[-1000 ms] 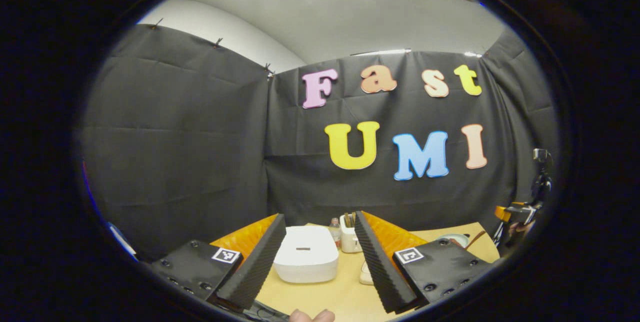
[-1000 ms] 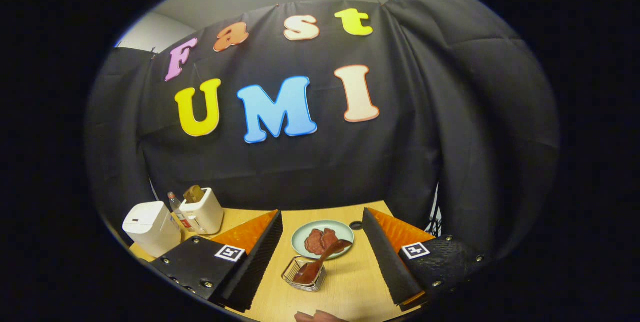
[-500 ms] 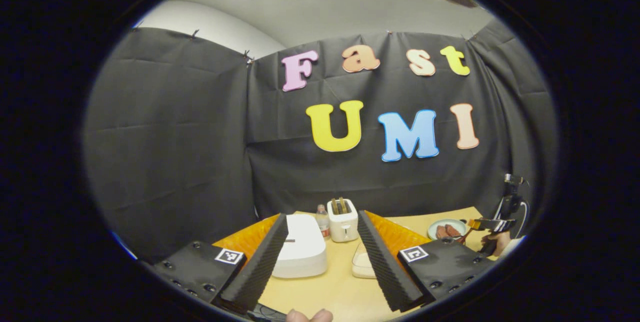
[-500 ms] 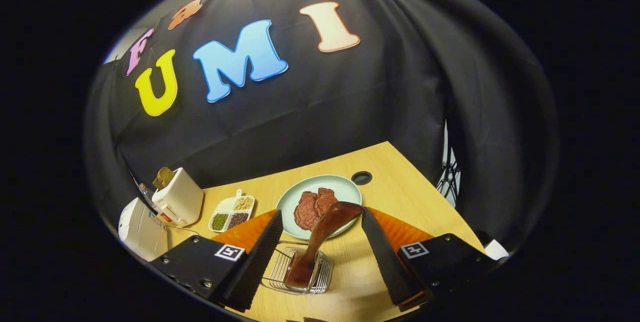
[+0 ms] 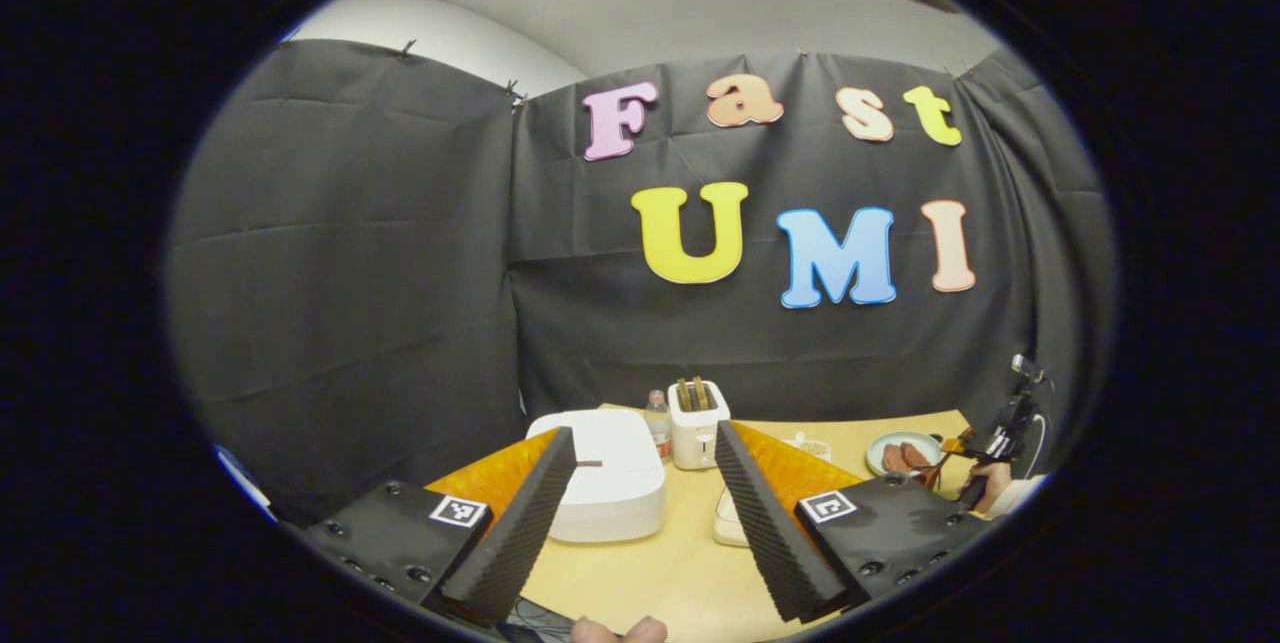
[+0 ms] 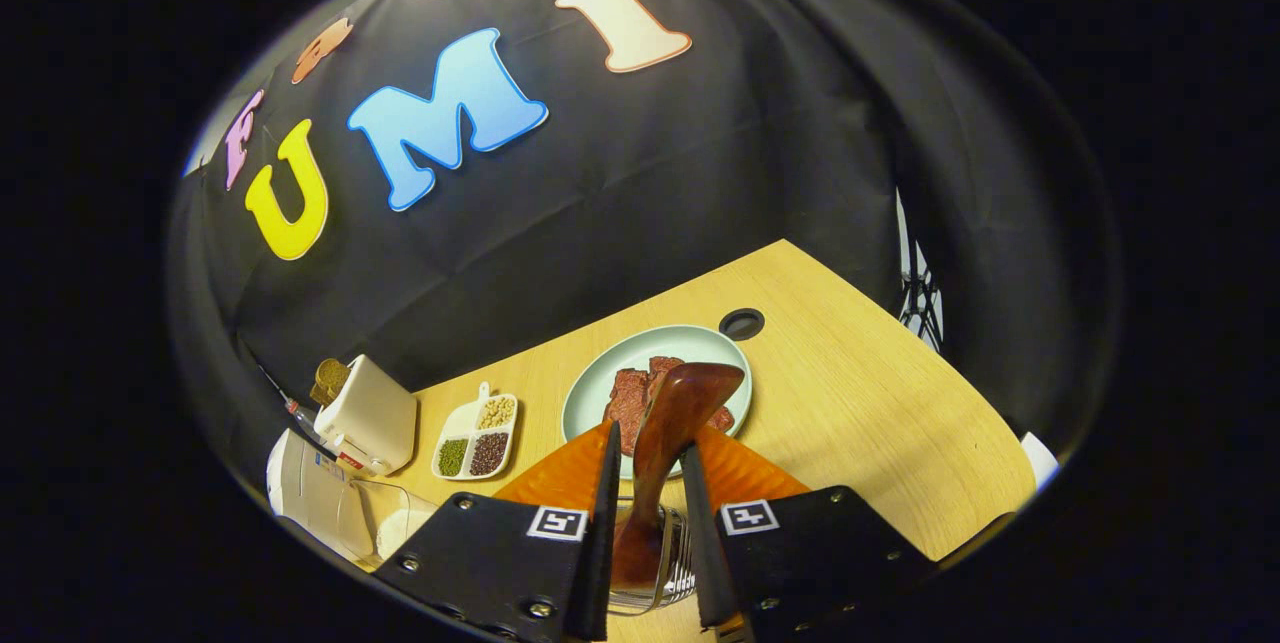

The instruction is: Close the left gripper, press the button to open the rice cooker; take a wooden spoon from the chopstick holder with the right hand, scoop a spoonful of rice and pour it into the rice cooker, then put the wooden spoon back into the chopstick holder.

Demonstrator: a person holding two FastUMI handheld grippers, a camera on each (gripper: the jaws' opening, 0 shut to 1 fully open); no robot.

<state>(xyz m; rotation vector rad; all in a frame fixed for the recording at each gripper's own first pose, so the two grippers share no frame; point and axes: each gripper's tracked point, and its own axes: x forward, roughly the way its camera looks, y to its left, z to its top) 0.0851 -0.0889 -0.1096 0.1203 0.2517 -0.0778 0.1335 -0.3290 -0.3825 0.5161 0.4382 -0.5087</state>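
Left gripper view:
Left claw (image 5: 640, 513): you hold it spread wide and empty, above the table (image 5: 660, 573).
Rice cooker (image 5: 605, 473): it sits ahead and slightly left between your fingers, lid down; the dark slot at its front edge may be the button, I cannot tell.
Right claw (image 5: 960, 448): far right, low by the plate.

Right gripper view:
Right claw (image 6: 645, 513): nearly closed around the wooden spoon (image 6: 665, 443); whether both fingers press it, I cannot tell.
Spoon axis: it runs away from you, bowl end over the plate (image 6: 600, 393), lower end in the wire chopstick holder (image 6: 680, 573).
Coming move: lift along that axis, I judge.
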